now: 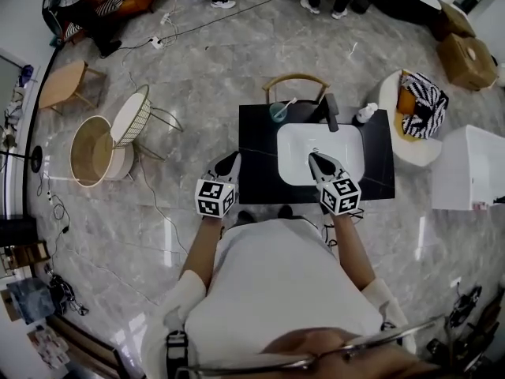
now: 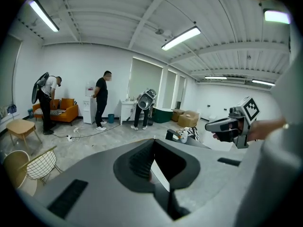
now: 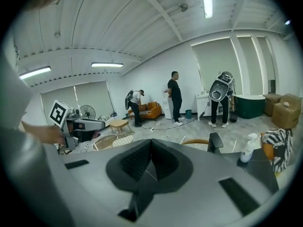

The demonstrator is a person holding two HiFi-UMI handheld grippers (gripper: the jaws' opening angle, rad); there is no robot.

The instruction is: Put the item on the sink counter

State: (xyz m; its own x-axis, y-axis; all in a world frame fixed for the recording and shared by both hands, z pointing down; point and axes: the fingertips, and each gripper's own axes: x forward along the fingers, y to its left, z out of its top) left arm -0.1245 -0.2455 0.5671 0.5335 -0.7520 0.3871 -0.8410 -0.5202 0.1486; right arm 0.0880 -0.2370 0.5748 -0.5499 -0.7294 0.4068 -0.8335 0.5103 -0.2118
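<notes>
Our left gripper (image 2: 153, 145) and right gripper (image 3: 151, 143) each have jaws pressed together, empty. A clear glass cup (image 1: 278, 112) and a white spray bottle (image 1: 365, 114) stand on the black sink counter (image 1: 256, 152); which is the item, we cannot tell.

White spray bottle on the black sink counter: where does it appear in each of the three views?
Head view: white spray bottle, above centre, right of the black faucet.
Left gripper view: small, just right of centre.
Right gripper view: lower right.
Shared landmark: the black faucet, in every view at its left.
</notes>
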